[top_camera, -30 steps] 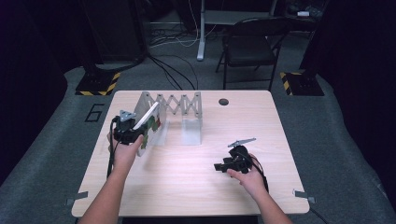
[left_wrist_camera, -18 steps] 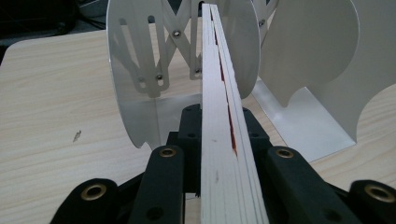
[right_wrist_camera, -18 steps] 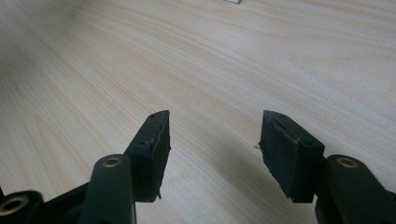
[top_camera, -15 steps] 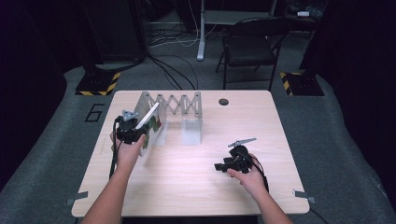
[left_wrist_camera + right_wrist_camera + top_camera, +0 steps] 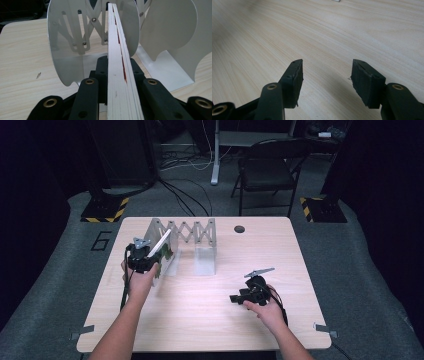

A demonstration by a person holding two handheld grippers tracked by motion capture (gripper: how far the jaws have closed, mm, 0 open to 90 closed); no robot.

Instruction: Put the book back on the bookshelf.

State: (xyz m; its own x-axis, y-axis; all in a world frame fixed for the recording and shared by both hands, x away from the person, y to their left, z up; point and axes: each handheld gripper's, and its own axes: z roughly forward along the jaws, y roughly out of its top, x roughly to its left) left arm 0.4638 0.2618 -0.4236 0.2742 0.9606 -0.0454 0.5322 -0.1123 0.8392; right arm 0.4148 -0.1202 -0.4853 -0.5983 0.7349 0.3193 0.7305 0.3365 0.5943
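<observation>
**Book held steady at the mouth of the rack**

Nearest the person, the right gripper [image 5: 235,297] rested low over the bare front part of the table [image 5: 200,320], well apart from the work. In the right gripper view its jaws stood partly apart with nothing but wood grain between the pads [image 5: 295,77]. Set against the high views from a second and half a second before, it had not shifted at all.

Farther in and to the left, the left gripper [image 5: 150,262] was clamped on a thin book [image 5: 120,75], gripping it by its lower edge so that the page edges ran straight up between the jaws in the left gripper view. The book was tilted, its top leaning toward the rack [image 5: 185,237], and it hung just in front of the gap between the rack's first metal plate [image 5: 62,50] and the next one [image 5: 172,37]. Over the last second the book's place and tilt looked almost unchanged.

So little had altered: the work seemed paused at the point of lining up. As a judgement, the book was not yet seated in a slot; it probably needed to be brought upright and slid between the plates, while the idle right gripper could steady the folding rack behind.
</observation>
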